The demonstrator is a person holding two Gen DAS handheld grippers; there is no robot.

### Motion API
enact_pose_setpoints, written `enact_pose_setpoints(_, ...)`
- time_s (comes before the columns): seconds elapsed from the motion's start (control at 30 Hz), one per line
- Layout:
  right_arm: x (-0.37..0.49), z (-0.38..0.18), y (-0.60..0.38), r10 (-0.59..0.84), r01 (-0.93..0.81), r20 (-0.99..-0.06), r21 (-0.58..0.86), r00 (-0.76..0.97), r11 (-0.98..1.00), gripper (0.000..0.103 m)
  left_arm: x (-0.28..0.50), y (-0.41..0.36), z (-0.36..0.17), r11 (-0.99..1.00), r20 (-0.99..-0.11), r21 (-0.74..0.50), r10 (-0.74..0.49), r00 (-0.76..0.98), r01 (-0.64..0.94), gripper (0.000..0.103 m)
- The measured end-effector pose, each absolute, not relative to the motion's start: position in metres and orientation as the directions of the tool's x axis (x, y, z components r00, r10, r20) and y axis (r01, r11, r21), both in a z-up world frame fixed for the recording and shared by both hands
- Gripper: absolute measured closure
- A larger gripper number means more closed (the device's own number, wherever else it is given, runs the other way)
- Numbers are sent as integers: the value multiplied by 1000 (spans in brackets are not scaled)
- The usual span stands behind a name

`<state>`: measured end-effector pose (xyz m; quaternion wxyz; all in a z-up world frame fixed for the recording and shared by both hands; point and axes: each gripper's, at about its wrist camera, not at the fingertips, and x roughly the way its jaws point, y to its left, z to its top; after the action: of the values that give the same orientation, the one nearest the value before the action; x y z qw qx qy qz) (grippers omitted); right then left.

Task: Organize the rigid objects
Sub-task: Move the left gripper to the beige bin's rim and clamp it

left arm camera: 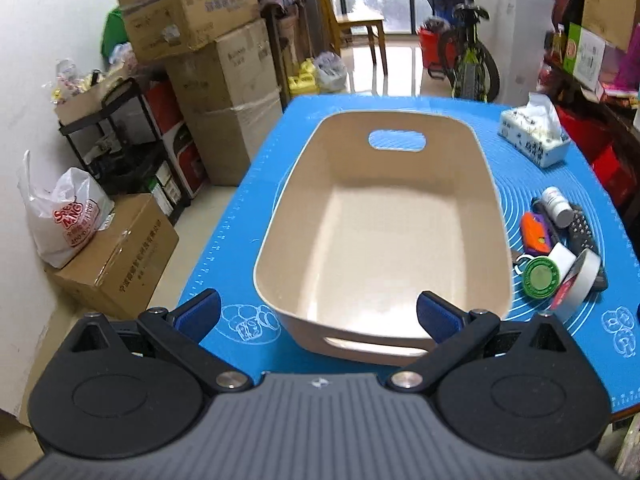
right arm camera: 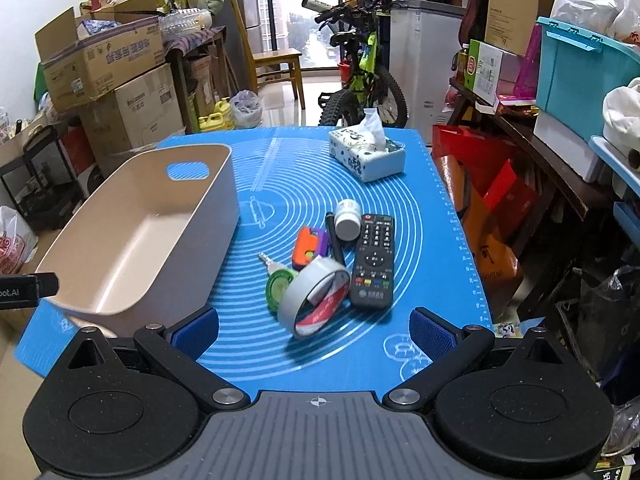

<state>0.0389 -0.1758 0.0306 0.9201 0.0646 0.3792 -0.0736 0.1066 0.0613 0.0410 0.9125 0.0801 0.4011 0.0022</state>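
A beige bin (left arm camera: 384,240) with cut-out handles stands empty on the blue mat (left arm camera: 240,220). My left gripper (left arm camera: 318,316) is open and empty above the bin's near rim. In the right wrist view the bin (right arm camera: 132,240) is at the left. A pile lies right of it: grey tape roll (right arm camera: 316,300), black remote (right arm camera: 374,260), green round case (right arm camera: 280,290), orange and purple toy (right arm camera: 310,246), white bottle (right arm camera: 347,220). The pile also shows in the left wrist view (left arm camera: 560,248). My right gripper (right arm camera: 314,332) is open and empty, just short of the tape roll.
A tissue box (right arm camera: 366,154) sits at the far side of the mat (right arm camera: 400,208). Cardboard boxes (left arm camera: 208,60) stack left of the table. A bicycle (right arm camera: 364,80) stands beyond it. Cluttered shelves (right arm camera: 560,120) and red bags line the right side.
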Motion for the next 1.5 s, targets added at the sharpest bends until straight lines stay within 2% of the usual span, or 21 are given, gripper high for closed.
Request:
enact_pose_setpoints(0.27, 81, 17, -182, -138, 224, -714, 28, 687, 974, 2, 143, 87, 27, 990, -775, 102, 16, 632, 100, 1)
enact_pose_setpoints(0.4, 101, 1, -192, -140, 279, -744, 64, 654, 958, 2, 164, 97, 20, 986, -784, 132, 41, 620, 102, 1)
enact_pose_setpoints(0.57, 120, -14, -196, -132, 307, -767, 88, 628, 948, 2, 191, 109, 11, 988, -815, 108, 25, 579, 108, 1)
enact_pose_setpoints(0.63, 126, -20, -197, -124, 309, -777, 95, 617, 946, 2, 200, 112, 7, 988, -824, 109, 26, 566, 113, 6)
enact_pose_setpoints(0.67, 129, -24, -198, -116, 316, -786, 105, 607, 943, 2, 203, 113, 4, 987, -829, 113, 27, 559, 118, 19)
enact_pose_setpoints(0.7, 131, -28, -200, -104, 324, -795, 121, 598, 938, 3, 205, 113, 2, 985, -835, 115, 28, 549, 125, 22)
enact_pose_setpoints(0.8, 133, -36, -202, -73, 338, -808, 160, 584, 928, 4, 211, 117, -5, 985, -848, 110, 24, 530, 132, 22)
enact_pose_setpoints(0.93, 138, -44, -203, -83, 337, -813, 144, 576, 930, 4, 219, 122, -13, 985, -860, 117, 37, 509, 125, 22)
enact_pose_setpoints(1.13, 148, -56, -204, -86, 358, -832, 140, 548, 923, 10, 230, 129, -21, 992, -875, 99, 52, 481, 73, 30)
enact_pose_setpoints(1.2, 152, -59, -201, -84, 354, -834, 138, 545, 925, 13, 232, 131, -22, 994, -881, 91, 51, 470, 63, 41)
enact_pose_setpoints(1.33, 158, -62, -196, -79, 340, -836, 133, 543, 931, 14, 233, 128, -24, 994, -891, 73, 26, 454, 87, 54)
enact_pose_setpoints(1.5, 162, -65, -193, -72, 328, -840, 130, 539, 936, 23, 231, 121, -21, 992, -895, 33, -26, 446, 124, 91)
